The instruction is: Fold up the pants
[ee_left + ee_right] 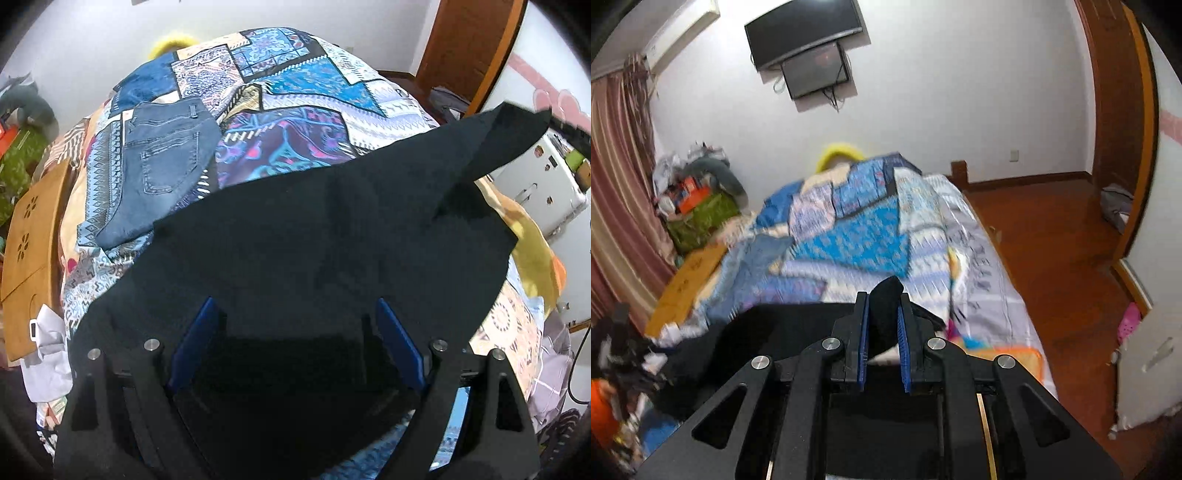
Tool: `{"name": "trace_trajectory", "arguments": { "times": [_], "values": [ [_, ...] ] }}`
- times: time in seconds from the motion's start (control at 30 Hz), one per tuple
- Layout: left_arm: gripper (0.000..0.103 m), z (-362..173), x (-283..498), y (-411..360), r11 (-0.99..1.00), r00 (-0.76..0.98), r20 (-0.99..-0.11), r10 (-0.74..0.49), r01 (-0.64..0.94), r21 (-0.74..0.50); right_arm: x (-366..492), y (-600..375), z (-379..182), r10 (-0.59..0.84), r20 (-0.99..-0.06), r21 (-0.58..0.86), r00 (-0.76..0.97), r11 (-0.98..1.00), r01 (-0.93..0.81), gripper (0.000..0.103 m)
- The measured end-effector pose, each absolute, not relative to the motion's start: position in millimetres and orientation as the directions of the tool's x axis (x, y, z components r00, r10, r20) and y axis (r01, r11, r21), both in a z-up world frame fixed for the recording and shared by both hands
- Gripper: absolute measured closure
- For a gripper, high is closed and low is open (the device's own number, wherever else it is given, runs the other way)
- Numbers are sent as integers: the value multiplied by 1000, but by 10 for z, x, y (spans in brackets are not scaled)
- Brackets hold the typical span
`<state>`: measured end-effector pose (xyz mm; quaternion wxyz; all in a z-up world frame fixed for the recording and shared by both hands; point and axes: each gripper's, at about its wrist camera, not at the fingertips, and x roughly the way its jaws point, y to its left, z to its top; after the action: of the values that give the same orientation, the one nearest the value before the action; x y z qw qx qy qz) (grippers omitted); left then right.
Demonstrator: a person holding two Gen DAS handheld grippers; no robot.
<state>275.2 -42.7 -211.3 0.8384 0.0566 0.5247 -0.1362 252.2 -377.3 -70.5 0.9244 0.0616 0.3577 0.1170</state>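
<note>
Black pants [295, 229] lie spread over the near part of a patchwork quilt [295, 92] on a bed. One corner of them [517, 125] is lifted into the air at the upper right. My left gripper [295, 321] hovers over the black cloth, pointing steeply down, open wide, its blue pads [199, 332] pressing on nothing. My right gripper [884, 310] is shut on a fold of the black pants [882, 295], raised above the bed; more black cloth [775, 325] hangs to its left.
Folded blue jeans [162, 162] rest on the quilt at the far left. A wooden board [33, 251] leans beside the bed's left edge. A white case [546, 184] stands to the right. Wood floor [1052, 258] runs along the bed's right side.
</note>
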Motion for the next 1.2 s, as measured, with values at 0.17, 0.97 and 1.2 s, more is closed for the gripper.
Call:
{"name": "trace_trajectory", "arguments": {
  "times": [0.17,0.97,1.2],
  "values": [
    [16,-2141,2603,-448,963,418,-892,-170,265,-59,2330,-3837,-1094,224,-715,175,662,974,-141,91],
    [15,-1584,2098,1004,996,624,-781,-34,-43,-78,1988,-3367,-912,161,-756,67,635,983,-169,40],
    [11,-1625,2087,1713,984,624,-780,35,-157,-81,2286,-2531,-558,298,-681,93,668,941,-325,35]
  ]
}}
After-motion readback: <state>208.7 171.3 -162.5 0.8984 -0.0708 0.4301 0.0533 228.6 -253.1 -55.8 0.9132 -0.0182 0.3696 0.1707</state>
